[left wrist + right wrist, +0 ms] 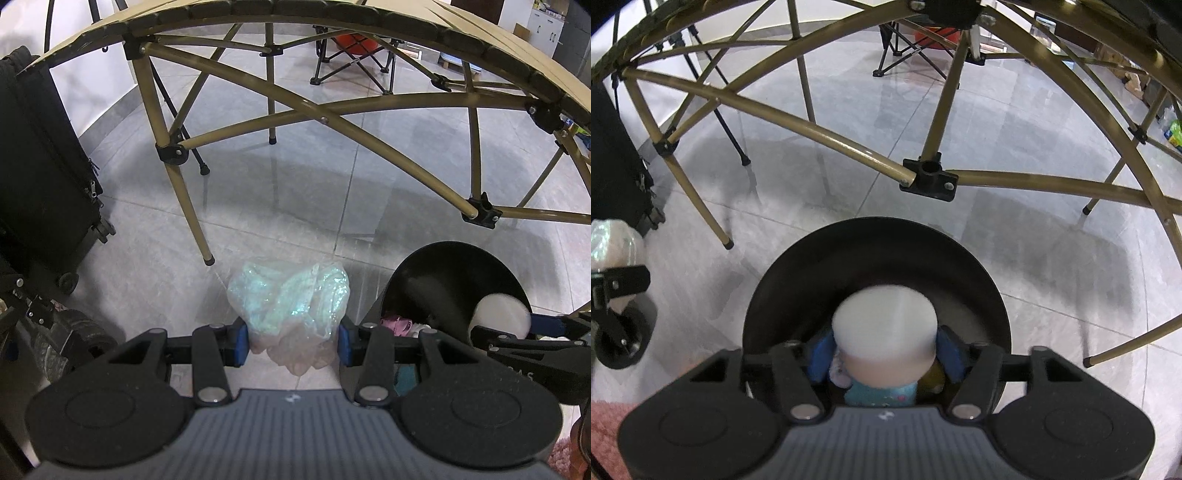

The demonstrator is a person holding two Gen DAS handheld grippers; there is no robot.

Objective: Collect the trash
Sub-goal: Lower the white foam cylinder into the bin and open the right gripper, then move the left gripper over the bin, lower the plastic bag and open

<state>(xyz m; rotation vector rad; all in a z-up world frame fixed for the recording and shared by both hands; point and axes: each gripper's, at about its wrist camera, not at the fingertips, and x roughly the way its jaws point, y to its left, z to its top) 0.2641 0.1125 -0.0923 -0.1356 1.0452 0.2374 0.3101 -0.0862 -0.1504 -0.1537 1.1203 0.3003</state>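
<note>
Left gripper [293, 341] clamped on crumpled plastic bag [291, 306], right gripper [884, 350] – jaws parted around blurred white cup [886, 325] – over black bin [875, 251].

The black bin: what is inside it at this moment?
Inside the black bin lie a pink item and a turquoise item. The white cup, between the right gripper jaws, covers the rest; the bottom is hidden.
</note>
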